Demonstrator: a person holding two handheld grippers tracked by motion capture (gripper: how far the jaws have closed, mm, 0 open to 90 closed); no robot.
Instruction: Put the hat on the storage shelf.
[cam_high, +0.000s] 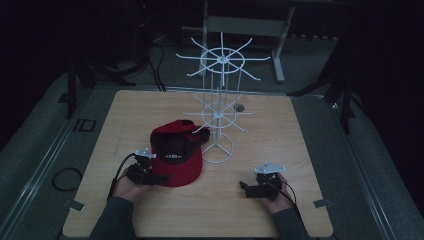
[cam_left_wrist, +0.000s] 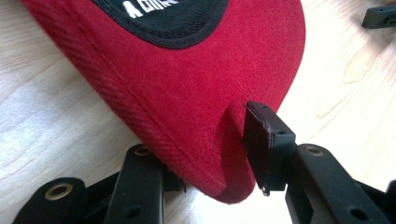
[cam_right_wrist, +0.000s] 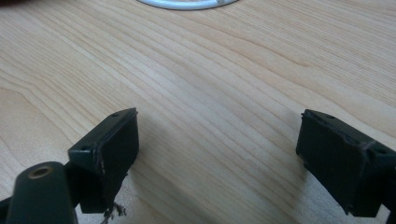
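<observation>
A red cap (cam_high: 177, 155) lies upside down on the wooden table (cam_high: 150, 110), its black sweatband up and its brim toward the person. My left gripper (cam_high: 159, 177) is at the brim's near left edge. In the left gripper view the red brim (cam_left_wrist: 196, 93) runs between the jaws of my left gripper (cam_left_wrist: 219, 163). The right pad (cam_left_wrist: 268, 144) presses a dent into the brim's edge, and the other pad is hidden under the brim. My right gripper (cam_high: 245, 187) rests low over bare table at the front right. In its own view my right gripper (cam_right_wrist: 219, 154) stands open with only wood between the pads.
A white wire display rack (cam_high: 220, 100) with radiating hooks stands at mid-table just behind and right of the cap. Its ring base (cam_high: 218, 150) lies close to the cap, and the rim of the ring base (cam_right_wrist: 182, 3) also lies ahead of the right gripper. Dark floor and stands surround the table.
</observation>
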